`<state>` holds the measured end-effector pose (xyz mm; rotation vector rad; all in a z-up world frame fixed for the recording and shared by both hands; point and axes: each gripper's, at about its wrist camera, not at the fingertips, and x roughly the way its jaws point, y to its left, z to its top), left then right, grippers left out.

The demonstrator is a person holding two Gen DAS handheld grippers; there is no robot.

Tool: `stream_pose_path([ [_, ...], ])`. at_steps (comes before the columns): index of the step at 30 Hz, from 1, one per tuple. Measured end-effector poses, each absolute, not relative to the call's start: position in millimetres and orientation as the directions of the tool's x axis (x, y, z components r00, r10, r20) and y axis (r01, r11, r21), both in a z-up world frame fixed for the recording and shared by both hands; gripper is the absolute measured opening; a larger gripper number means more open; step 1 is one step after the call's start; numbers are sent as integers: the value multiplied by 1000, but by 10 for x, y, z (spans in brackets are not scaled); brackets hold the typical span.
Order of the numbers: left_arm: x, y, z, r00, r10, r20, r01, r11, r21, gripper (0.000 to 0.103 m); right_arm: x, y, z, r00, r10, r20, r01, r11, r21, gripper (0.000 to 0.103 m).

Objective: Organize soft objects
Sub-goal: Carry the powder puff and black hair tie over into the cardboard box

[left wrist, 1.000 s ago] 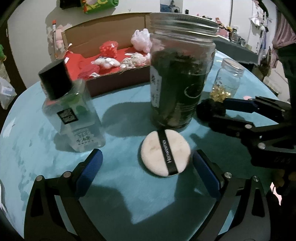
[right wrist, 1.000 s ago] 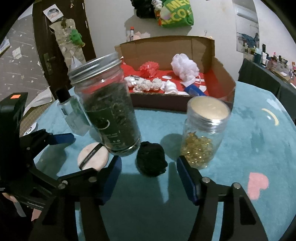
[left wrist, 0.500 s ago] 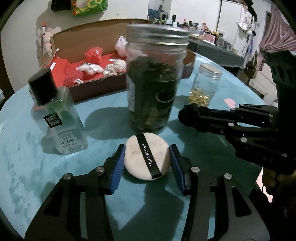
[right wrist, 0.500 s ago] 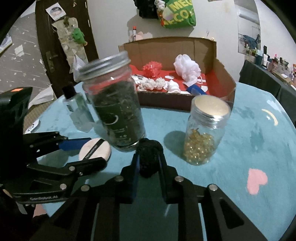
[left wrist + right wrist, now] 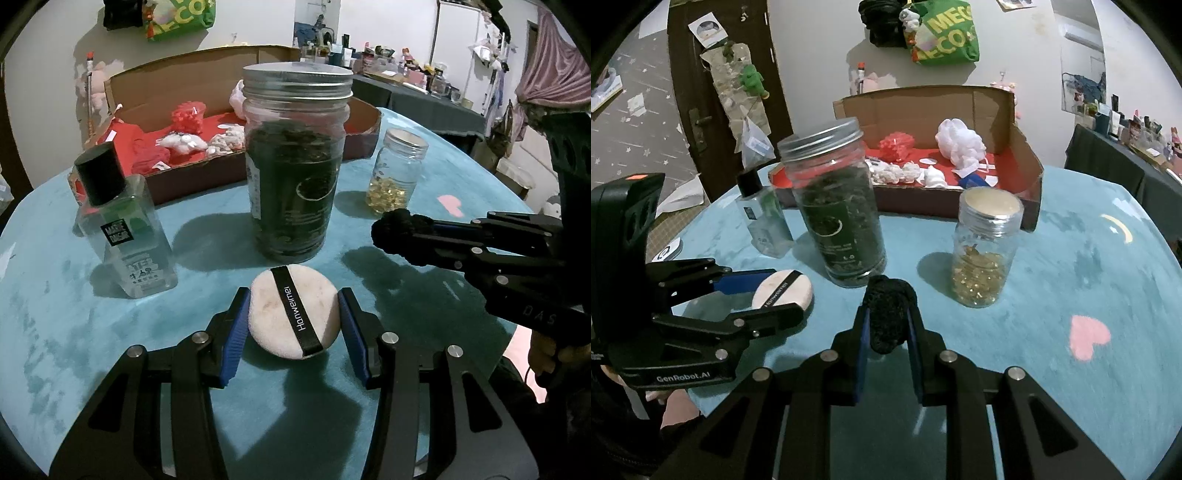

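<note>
While left gripper (image 5: pixel 293 317) clamps powder puff (image 5: pixel 293 312), right gripper (image 5: pixel 886 325) pinches black pompom (image 5: pixel 888 314), pink heart patch (image 5: pixel 1089 336) whole only in right view.

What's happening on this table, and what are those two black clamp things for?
A person is tidying soft items with a pair of hand-held tongs. The left tongs have closed on a round white powder puff, and the right tongs have closed on a fluffy black pom-pom. Both sit just above the teal tablecloth, in front of a big jar of dark leaves. Behind it, an open cardboard box already holds other soft things, probably the destination.
</note>
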<state>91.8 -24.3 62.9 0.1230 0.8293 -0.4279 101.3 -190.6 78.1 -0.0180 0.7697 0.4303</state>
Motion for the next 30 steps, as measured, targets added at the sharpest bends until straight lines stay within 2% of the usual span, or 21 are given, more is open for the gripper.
stream_pose_path([
  [10,923,0,674,614,-284,-736,364,930,-55,45,1000,-2056,765,642,352,-682,-354,924,143,21],
  [30,1286,1000,602,619,-100,-779,143,990,-13,45,1241,-2789,826,667,238,-707,-190,971,147,21],
])
